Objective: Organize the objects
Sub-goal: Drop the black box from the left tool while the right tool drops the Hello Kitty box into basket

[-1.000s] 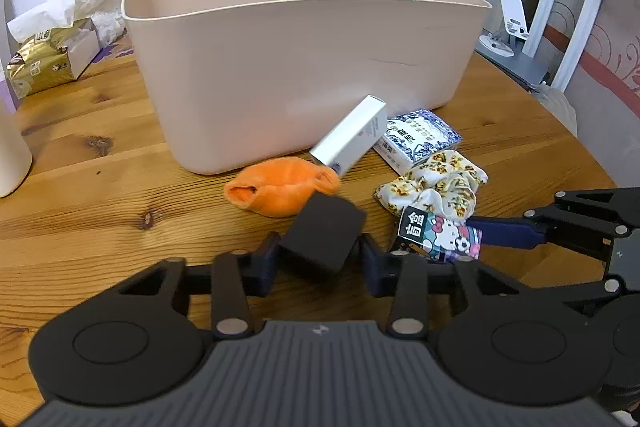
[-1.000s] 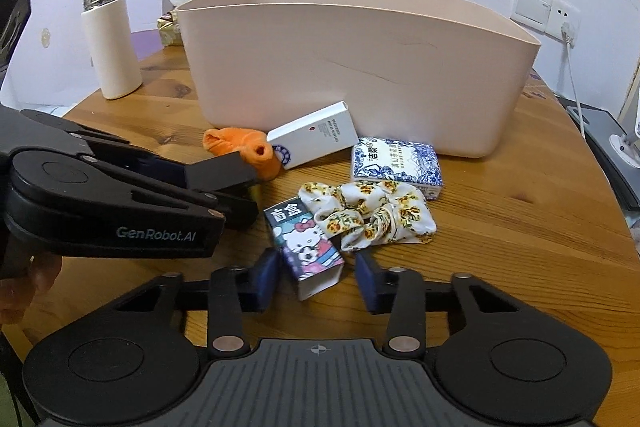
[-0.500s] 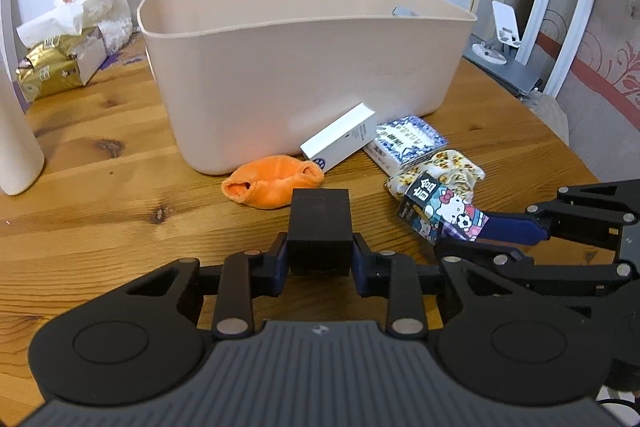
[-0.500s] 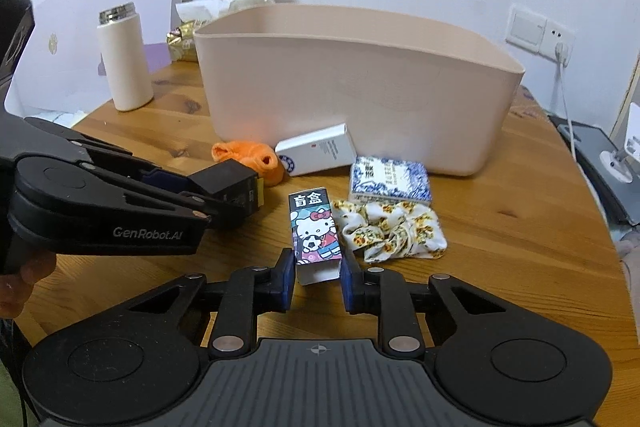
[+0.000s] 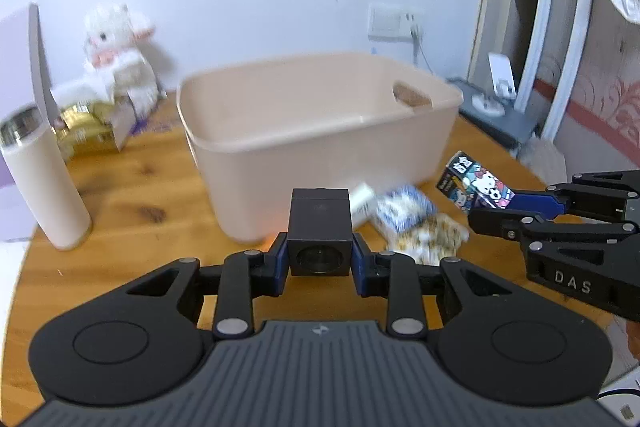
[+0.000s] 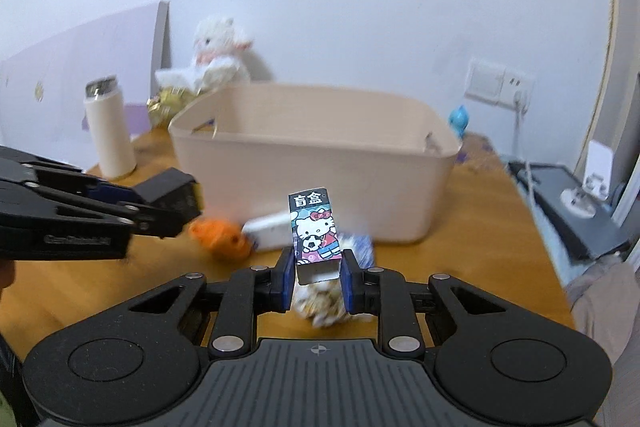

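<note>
My left gripper (image 5: 319, 259) is shut on a black cube box (image 5: 319, 227), held in the air in front of the beige bin (image 5: 320, 163). My right gripper (image 6: 316, 279) is shut on a cartoon cat box (image 6: 315, 231), upright and lifted above the table, short of the bin (image 6: 312, 187). Each gripper shows in the other's view: the right one (image 5: 516, 207) at the right edge, the left one (image 6: 160, 203) at the left. On the table before the bin lie an orange pouch (image 6: 220, 237), a white box (image 6: 268, 229), a blue-patterned packet (image 5: 404, 211) and a floral scrunchie (image 5: 432, 239).
A cream flask (image 5: 44, 183) stands at the table's left. A gold tissue box (image 5: 88, 135) and a white plush toy (image 5: 116, 59) sit behind it by the wall. The round wooden table (image 5: 136, 203) ends close on the right, with a grey device (image 6: 580, 211) beyond.
Both grippers have risen from the table with their boxes; the bin's inside now shows. One second ago the right gripper stood open around the cat box, then it shut on it.
</note>
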The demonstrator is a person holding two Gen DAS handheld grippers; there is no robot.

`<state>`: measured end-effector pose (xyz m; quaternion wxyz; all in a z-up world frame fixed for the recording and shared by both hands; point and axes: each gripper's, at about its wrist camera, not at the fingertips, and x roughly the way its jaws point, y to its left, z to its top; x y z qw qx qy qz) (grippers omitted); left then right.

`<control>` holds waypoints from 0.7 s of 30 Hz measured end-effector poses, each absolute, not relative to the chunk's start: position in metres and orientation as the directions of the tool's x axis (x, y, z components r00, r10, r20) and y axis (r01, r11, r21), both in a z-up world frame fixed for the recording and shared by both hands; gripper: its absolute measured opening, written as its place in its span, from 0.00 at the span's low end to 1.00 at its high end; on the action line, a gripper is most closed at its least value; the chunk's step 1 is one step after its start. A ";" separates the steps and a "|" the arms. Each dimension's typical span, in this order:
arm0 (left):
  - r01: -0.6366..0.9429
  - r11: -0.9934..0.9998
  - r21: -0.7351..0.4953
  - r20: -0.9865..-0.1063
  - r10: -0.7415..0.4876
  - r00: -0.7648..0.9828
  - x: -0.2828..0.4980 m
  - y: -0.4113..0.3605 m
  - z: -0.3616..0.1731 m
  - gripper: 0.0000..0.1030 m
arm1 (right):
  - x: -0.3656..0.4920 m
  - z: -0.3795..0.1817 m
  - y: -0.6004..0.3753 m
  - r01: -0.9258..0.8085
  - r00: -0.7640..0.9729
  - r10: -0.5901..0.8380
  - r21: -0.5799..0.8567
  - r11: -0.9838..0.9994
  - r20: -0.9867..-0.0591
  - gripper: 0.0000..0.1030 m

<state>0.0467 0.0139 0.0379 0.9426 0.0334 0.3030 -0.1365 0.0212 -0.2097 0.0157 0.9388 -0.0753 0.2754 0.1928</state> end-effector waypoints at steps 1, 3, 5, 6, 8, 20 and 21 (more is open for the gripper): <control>0.275 0.961 -0.019 -0.568 -0.236 0.788 0.048 0.015 0.044 0.32 | 0.023 0.020 -0.211 -0.399 0.783 0.318 -0.039 0.916 -0.535 0.21; 0.267 0.964 -0.016 -0.547 -0.231 0.804 0.052 0.017 0.054 0.32 | 0.028 0.029 -0.213 -0.389 0.799 0.313 -0.045 0.920 -0.513 0.21; 0.254 0.967 -0.011 -0.530 -0.221 0.818 0.058 0.018 0.063 0.32 | 0.035 0.036 -0.216 -0.378 0.814 0.307 -0.048 0.925 -0.494 0.21; 0.246 0.969 -0.010 -0.522 -0.215 0.825 0.062 0.020 0.067 0.32 | 0.039 0.040 -0.216 -0.371 0.822 0.304 -0.049 0.927 -0.482 0.21; 0.233 0.972 -0.010 -0.510 -0.206 0.835 0.071 0.022 0.074 0.32 | 0.046 0.046 -0.217 -0.363 0.833 0.300 -0.050 0.931 -0.464 0.21; 0.175 0.984 0.036 -0.518 -0.131 0.845 0.151 0.016 0.078 0.32 | 0.111 0.060 -0.195 -0.329 0.852 0.250 -0.099 0.939 -0.461 0.21; 0.169 0.985 0.038 -0.525 -0.124 0.842 0.158 0.015 0.076 0.32 | 0.118 0.058 -0.193 -0.329 0.849 0.247 -0.102 0.939 -0.468 0.21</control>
